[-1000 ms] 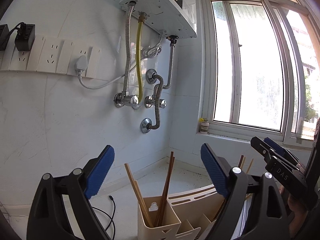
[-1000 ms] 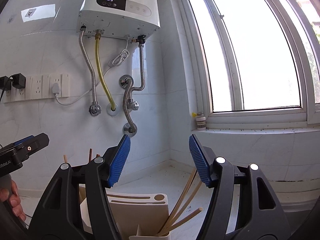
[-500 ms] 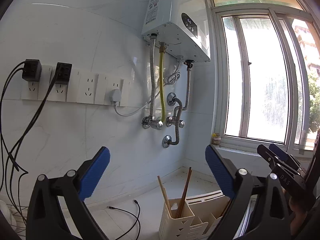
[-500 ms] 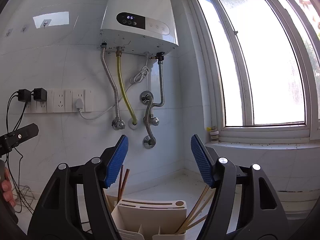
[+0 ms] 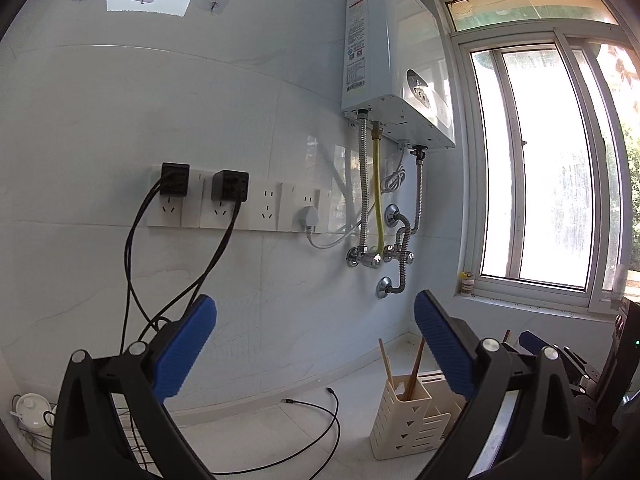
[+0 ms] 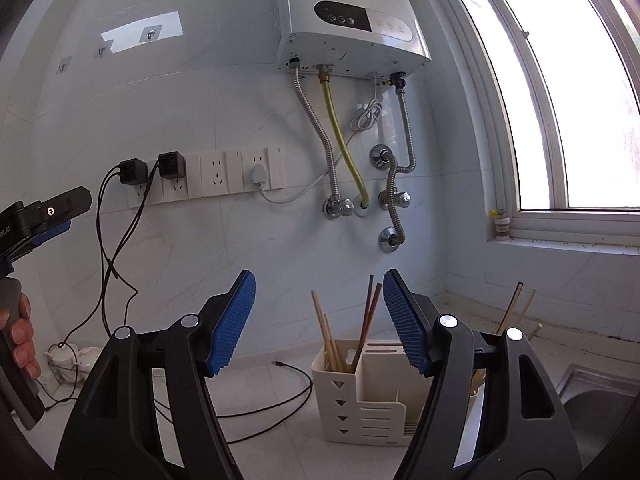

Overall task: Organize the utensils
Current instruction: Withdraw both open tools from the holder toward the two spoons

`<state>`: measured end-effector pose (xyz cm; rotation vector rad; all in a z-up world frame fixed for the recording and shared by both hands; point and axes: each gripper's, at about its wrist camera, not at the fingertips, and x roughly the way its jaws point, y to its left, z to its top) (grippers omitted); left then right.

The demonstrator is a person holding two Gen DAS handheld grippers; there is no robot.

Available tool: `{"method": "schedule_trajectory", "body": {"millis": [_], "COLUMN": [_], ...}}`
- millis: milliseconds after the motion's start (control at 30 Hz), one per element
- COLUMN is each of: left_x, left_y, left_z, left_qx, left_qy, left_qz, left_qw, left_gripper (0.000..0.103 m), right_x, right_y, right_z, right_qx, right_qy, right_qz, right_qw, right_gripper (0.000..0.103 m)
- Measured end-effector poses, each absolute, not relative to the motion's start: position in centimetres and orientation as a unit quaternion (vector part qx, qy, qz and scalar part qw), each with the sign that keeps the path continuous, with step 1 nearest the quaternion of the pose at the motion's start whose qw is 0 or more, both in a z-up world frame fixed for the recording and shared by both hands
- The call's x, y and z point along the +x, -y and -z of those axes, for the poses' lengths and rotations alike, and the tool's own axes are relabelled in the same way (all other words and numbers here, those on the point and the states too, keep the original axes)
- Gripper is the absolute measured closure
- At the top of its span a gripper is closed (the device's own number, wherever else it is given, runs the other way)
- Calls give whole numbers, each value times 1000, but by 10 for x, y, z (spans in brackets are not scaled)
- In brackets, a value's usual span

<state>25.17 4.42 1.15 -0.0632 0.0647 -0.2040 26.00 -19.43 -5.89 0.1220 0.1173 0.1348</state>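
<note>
Both tongs are pulling back and rising: a second ago the caddy was filling the bottom of each view right under the pads, and now it is sitting smaller, low and right of centre. That is reading like a retreat after a drop-off, so this round of sorting looks finished or close to it.

The left tongs are standing wide with nothing between the blue ribbed pads. The right tongs are spread wide too, and empty.

The caddy is resting on the white bench in the lower middle of the right view, near the wall corner. It is cream plastic, boxy, with triangle and slot cut-outs in its front. Chopsticks are standing upright in its left compartment, some pale wood, some dark brown, thin and straight. More sticks are leaning out at the far right, mostly hidden behind the right finger, so which compartment holds them is hard to tell.

A thin black cable is lying loose on the bench just left of the caddy. A steel sink is showing at the lower right edge.
</note>
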Motion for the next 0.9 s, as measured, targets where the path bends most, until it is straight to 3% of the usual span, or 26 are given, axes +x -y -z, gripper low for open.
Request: {"method": "schedule_trajectory", "body": {"millis": [600,900], "left_x": [220,225], "left_y": [-124,-139], "left_z": [20,78], "left_qx": [-55,-90], "left_qy": [-132,-236], "left_qz": [16,-2], "left_qw": [990,968], "left_gripper": [6,5], "right_x": [256,262], "right_y": [119,98], "right_z": [93,121], "right_qx": [59,39], "right_qy": [-128,-187], "right_qz": [-152,-176], "right_qw": [978,966], "right_gripper": [39,39]}}
